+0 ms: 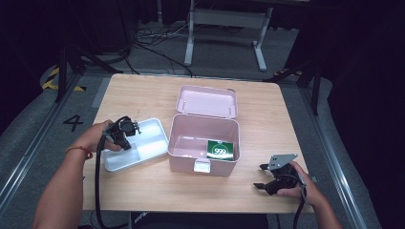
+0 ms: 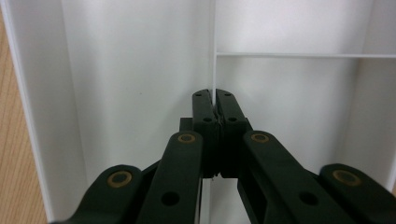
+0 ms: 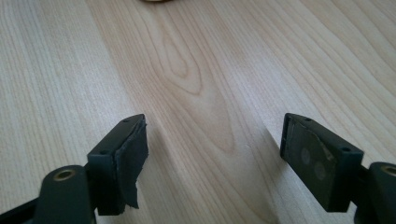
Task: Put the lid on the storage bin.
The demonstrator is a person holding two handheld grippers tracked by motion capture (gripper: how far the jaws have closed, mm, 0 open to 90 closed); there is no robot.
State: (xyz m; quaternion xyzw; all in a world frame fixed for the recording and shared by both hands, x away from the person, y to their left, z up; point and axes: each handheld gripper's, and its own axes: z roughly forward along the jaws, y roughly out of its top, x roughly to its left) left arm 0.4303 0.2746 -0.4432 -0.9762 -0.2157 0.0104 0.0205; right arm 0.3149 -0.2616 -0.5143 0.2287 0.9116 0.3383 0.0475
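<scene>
A white divided tray (image 1: 152,143) lies left of an open pink box (image 1: 183,160) on the wooden table. Inside the box, at its right, is a green pack (image 1: 220,150) marked 999. My left gripper (image 1: 125,142) points down into the tray. In the left gripper view it (image 2: 215,99) is shut on the tray's thin upright divider (image 2: 214,42), with white tray floor (image 2: 135,74) on both sides. My right gripper (image 1: 261,176) rests low near the table's front right, open. The right gripper view shows it (image 3: 215,140) with bare wood (image 3: 196,60) between its jaws.
The box's lid (image 1: 207,101) lies folded back behind it, and a latch (image 1: 202,166) sits on its front wall. A metal stand (image 1: 224,28) and cables are on the floor beyond the table's far edge.
</scene>
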